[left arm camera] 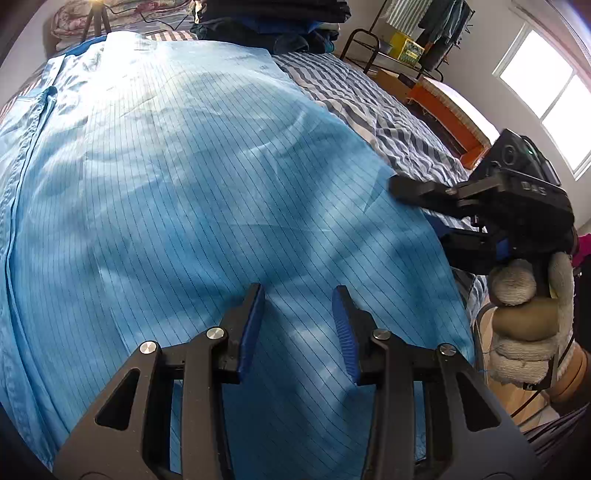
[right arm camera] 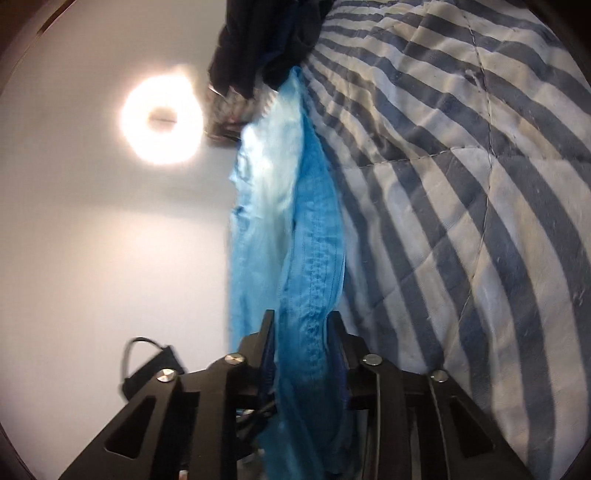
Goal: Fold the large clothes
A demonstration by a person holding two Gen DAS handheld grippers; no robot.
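A large light-blue garment with thin dark pinstripes point(left arm camera: 192, 192) lies spread over the bed. My left gripper point(left arm camera: 299, 295) hovers just above its near part with jaws apart and nothing between them. My right gripper point(left arm camera: 402, 190) shows at the garment's right edge in the left wrist view. In the right wrist view my right gripper point(right arm camera: 301, 321) is shut on a bunched edge of the blue garment point(right arm camera: 314, 258), which runs away from the fingers along the bed.
A blue-and-white striped quilt point(left arm camera: 388, 110) covers the bed, seen also in the right wrist view point(right arm camera: 461, 184). A pile of dark clothes point(left arm camera: 273, 22) sits at the far end. A rack point(left arm camera: 373, 51) and an orange bench point(left arm camera: 447, 114) stand at the right. A ring light point(right arm camera: 160, 120) glows.
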